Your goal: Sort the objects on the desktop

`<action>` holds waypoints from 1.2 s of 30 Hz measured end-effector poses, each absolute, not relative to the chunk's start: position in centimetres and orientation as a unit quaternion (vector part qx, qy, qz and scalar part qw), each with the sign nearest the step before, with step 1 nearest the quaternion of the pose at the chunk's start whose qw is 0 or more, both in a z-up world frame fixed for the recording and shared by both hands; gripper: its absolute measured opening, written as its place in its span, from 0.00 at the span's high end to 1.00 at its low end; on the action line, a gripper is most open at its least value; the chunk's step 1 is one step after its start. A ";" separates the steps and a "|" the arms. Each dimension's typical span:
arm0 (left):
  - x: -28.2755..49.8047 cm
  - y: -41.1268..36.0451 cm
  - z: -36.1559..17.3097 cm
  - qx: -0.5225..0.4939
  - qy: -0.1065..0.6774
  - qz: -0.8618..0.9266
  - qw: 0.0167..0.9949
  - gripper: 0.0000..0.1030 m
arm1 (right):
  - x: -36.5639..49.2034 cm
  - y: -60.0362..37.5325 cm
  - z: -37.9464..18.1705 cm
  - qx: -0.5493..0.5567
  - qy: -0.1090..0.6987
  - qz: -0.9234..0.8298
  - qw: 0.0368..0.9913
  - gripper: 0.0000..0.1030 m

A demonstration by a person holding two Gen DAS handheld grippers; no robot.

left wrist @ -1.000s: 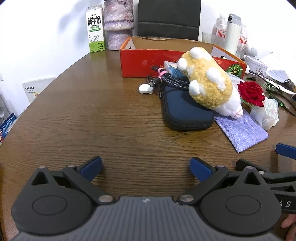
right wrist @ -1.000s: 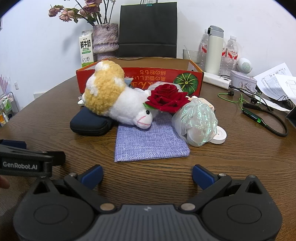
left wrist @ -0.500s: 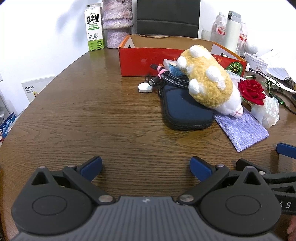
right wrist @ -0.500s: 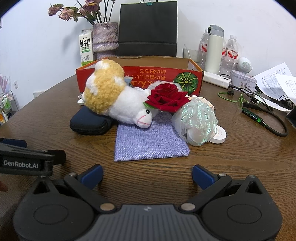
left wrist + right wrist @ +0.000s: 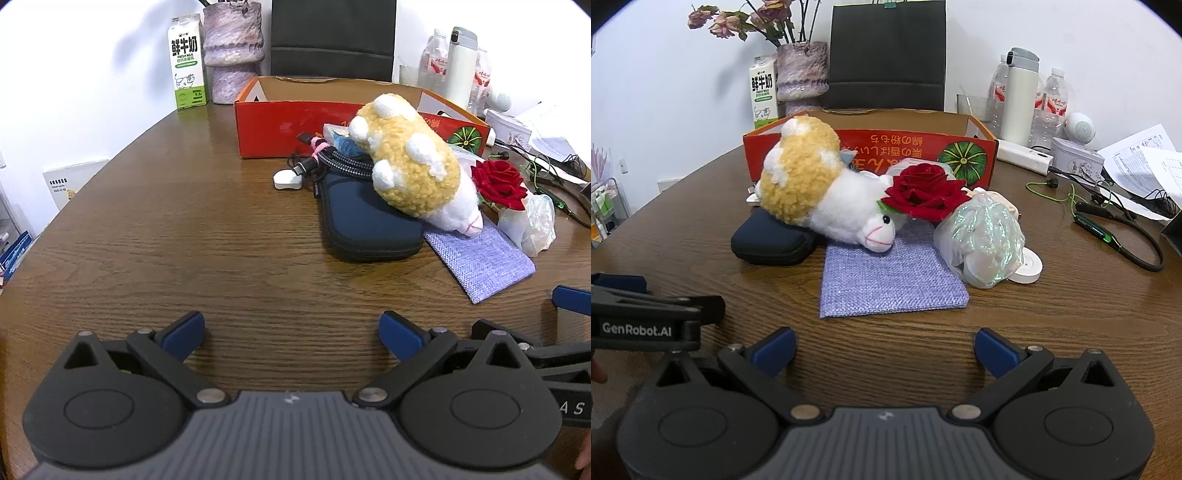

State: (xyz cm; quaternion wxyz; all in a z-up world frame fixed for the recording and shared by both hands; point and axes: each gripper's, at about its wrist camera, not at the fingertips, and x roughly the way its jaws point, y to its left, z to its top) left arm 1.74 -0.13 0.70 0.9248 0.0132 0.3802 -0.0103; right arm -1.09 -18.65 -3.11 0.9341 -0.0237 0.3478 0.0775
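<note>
While both grippers sit low over the wooden table (image 5: 155, 236), nothing is held. Left wrist view: left gripper (image 5: 291, 330) w/ jaws spread wide, empty, blue pads over bare wood. Ahead-right, plush toy (image 5: 413, 173) lies tilted across navy pouch (image 5: 365, 225), head down on lilac cloth (image 5: 484, 262). Braided cable bundle (image 5: 332, 160) rests on pouch's far end; small white device (image 5: 287, 180) just beside it on table. Red box (image 5: 291, 125) behind the pile, open top. Milk carton (image 5: 185, 62) and vase (image 5: 233, 51) upright at the far edge. Right wrist view: right gripper (image 5: 884, 349) also wide open, empty, well short of the cloth (image 5: 890, 280). Red rose (image 5: 925, 192) touches toy's head (image 5: 879, 230); iridescent wrap (image 5: 986, 240) below the rose, white tape roll (image 5: 1030, 266) against it. Left gripper's body (image 5: 646, 319) shows at left edge. Neckband earphones (image 5: 1119, 236) lie apart to the right.
</note>
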 end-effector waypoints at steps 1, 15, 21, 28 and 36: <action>1.7 -0.1 0.7 0.013 0.379 -0.011 0.925 0.00 | -1.1 -18.6 -3.1 -0.024 0.348 0.077 0.934 0.00; 1.5 -0.1 0.4 0.012 0.364 -0.014 0.931 0.00 | -1.2 -18.6 -3.1 -0.023 0.347 0.077 0.934 0.00; 1.5 -0.1 0.4 0.012 0.364 -0.014 0.931 0.00 | -1.2 -18.6 -3.1 -0.024 0.347 0.078 0.934 0.00; 1.5 -0.1 0.4 0.012 0.364 -0.014 0.931 0.00 | -1.2 -18.6 -3.1 -0.024 0.347 0.078 0.934 0.00; 1.5 -0.1 0.5 0.011 0.363 -0.014 0.932 0.00 | -1.2 -18.6 -3.1 -0.024 0.346 0.078 0.935 0.00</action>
